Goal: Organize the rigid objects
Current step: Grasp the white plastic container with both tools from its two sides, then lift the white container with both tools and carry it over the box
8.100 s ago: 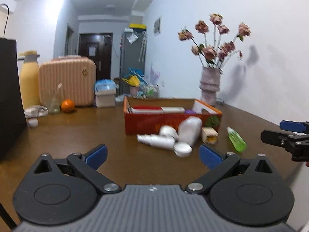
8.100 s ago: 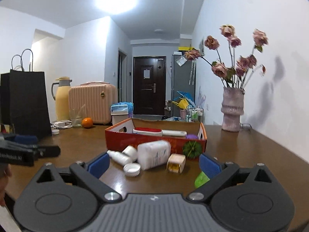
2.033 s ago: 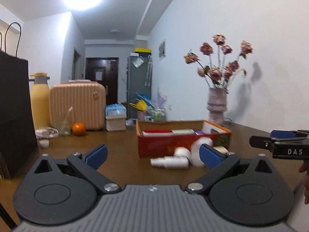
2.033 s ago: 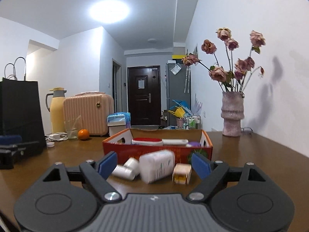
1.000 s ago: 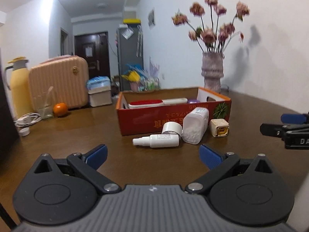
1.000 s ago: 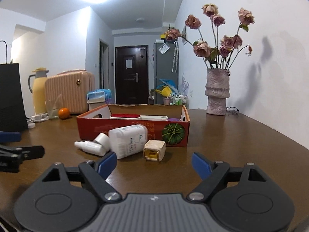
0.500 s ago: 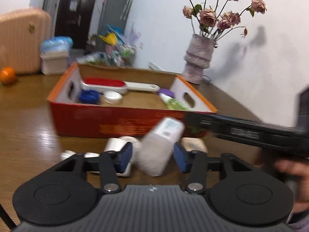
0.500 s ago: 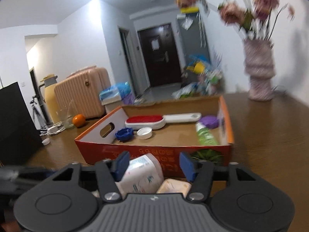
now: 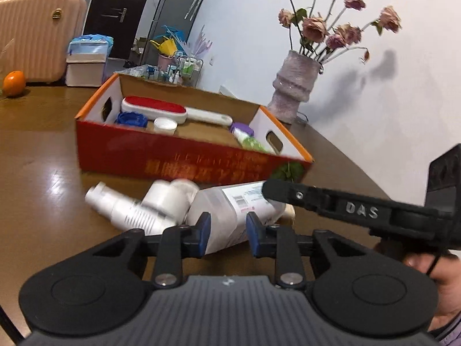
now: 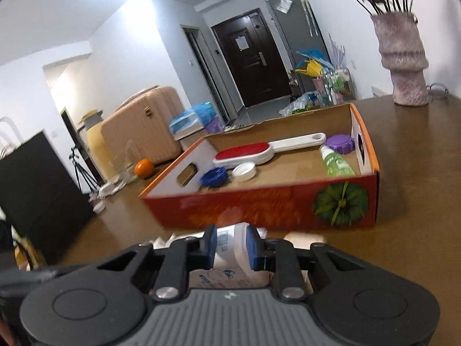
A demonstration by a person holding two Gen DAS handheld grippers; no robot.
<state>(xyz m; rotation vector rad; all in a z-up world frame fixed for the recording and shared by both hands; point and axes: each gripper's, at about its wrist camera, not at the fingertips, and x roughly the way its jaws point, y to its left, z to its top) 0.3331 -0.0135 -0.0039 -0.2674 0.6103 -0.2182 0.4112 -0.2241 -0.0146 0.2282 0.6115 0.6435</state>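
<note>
On the brown table, at the far left of the left wrist view, an orange sits in front of a pink suitcase. Right of these stands a red box, open at the top. It holds, from left to right, a blue lid, a white lid, a red-faced brush with a white handle, a purple cap and a green bottle.

In front of the box a spray bottle lies on its side, touching a small white jar. Just right of them lies a large white bottle, also on its side, with a barcode label facing up.

The left gripper has its blue pads pressed against both flanks of the bottle's near end, clamped on it. The right gripper reaches in from the right across the bottle's far end; in its own view its pads also bear on both sides of the bottle, gripping it. A small beige block lies just right of the bottle, mostly hidden.

Beyond the box's right corner, a vase of dried roses stands near the wall.
</note>
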